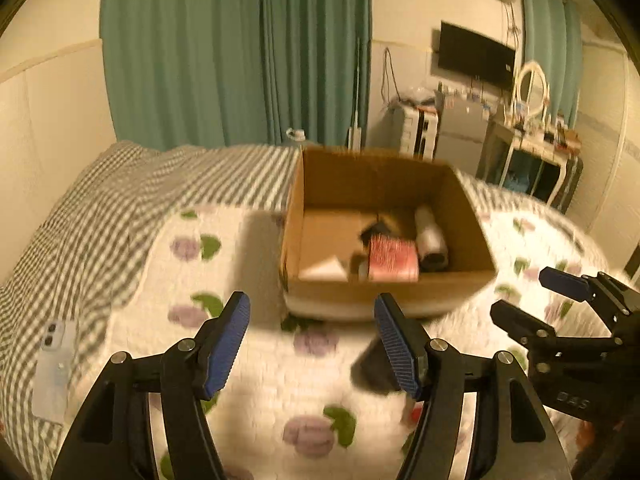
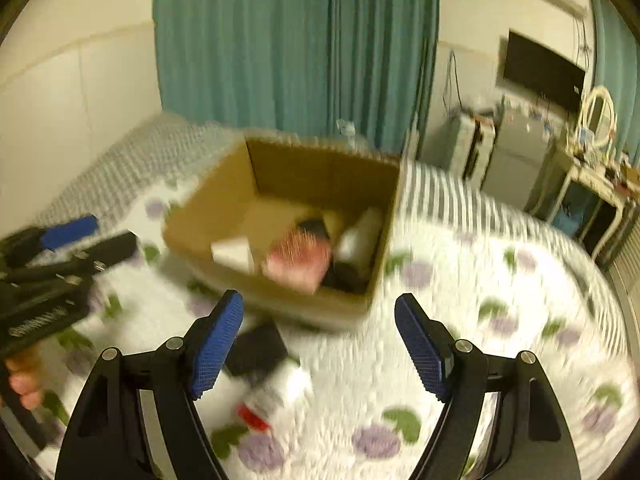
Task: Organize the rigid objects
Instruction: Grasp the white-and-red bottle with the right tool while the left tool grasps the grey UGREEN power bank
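Both grippers, left [image 1: 312, 340] and right [image 2: 319, 344], released, holding nothing, above the bed [image 1: 256, 360]. Box [image 1: 388, 288] ahead holds a pink item [image 1: 392, 260]; dark object [image 2: 256, 350] beside it.

Brown box [image 1: 384, 288], purple-flowered white quilt [image 1: 280, 380], green curtain [image 1: 240, 48]

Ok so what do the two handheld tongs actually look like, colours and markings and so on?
Both the left tongs and the right tongs match: black angular plastic frames with triangular cut-outs, silver round pivot bolts, and two fingers faced with blue cross-hatched pads. Seen from the left view, the right one's body carries faint embossed lettering. A coil spring shows on the left one in the right view. No cables visible.
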Demonstrator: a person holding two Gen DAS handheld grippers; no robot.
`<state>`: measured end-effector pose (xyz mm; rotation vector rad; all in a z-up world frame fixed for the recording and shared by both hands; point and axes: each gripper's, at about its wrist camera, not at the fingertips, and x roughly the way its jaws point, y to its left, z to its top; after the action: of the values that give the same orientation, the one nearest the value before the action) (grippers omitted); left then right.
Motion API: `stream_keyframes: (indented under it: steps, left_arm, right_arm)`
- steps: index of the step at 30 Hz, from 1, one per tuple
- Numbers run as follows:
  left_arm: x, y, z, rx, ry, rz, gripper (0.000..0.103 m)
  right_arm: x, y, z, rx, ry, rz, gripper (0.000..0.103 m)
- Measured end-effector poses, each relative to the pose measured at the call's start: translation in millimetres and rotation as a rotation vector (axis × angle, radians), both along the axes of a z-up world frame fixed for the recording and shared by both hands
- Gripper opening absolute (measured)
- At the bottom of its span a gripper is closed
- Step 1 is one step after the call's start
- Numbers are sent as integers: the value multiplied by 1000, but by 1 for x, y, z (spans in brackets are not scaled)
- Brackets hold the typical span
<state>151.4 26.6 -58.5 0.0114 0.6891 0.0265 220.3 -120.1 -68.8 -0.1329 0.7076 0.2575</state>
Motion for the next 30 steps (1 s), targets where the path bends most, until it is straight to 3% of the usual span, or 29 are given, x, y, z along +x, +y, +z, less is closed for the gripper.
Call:
stream_keyframes:
  steps: [7,10,14,18,22,26,30]
  left_arm:
    - [6,-13,-57,70,132,-31,68]
    - [10,-12,-64,62,151,-27,68]
    - [12,-7,-68,46,172,-9,68]
    - [14,-8,-72,56,185,-6,68]
    - [15,-9,-76,59,202,3,68]
    - [13,-15,-73,34,199,-15,68]
    - [14,-31,-71,36,204,-40,68]
  right_arm:
    - [7,6,-66,-22,164,6,78]
    - [11,14,-85,-42,208,19,77]
    - [13,25,-114,-63,285,45,67]
    - [16,30,-127,-69,303,63,65]
    - [15,30,-137,-50,307,70,56]
    - [3,16,-128,0,297,86,44]
    - [-5,-6,-111,-5,227,80,40]
